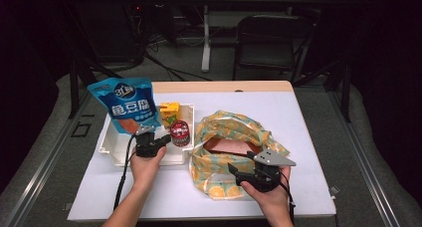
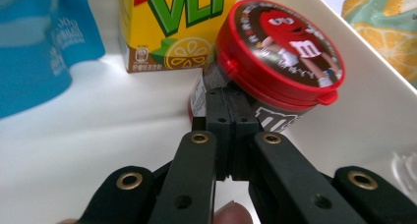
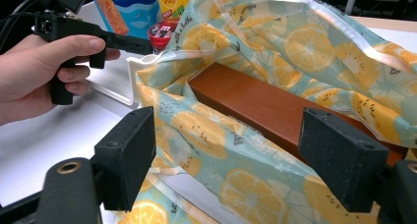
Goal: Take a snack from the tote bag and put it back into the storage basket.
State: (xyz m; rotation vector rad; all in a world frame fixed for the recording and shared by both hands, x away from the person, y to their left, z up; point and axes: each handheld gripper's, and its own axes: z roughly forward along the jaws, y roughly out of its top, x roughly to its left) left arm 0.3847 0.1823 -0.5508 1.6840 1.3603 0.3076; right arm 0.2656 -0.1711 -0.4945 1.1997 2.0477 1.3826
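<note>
Your left gripper (image 1: 158,140) is nearer the candy tub (image 1: 179,133) in the white tray (image 1: 112,155).

High view: tub at its 2 o'clock, fruit-print bag (image 1: 224,184) rightward.
Left gripper view: jaws pressed together, empty; tub (image 2: 275,62) touching at 1 o'clock, tilted.
Right gripper view: right gripper (image 3: 241,155) spread wide, empty, over the bag.

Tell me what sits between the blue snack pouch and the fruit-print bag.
In the high view, the yellow drink carton and the red-lidded M&M's tub stand between the blue snack pouch and the fruit-print bag, inside the white tray.
</note>
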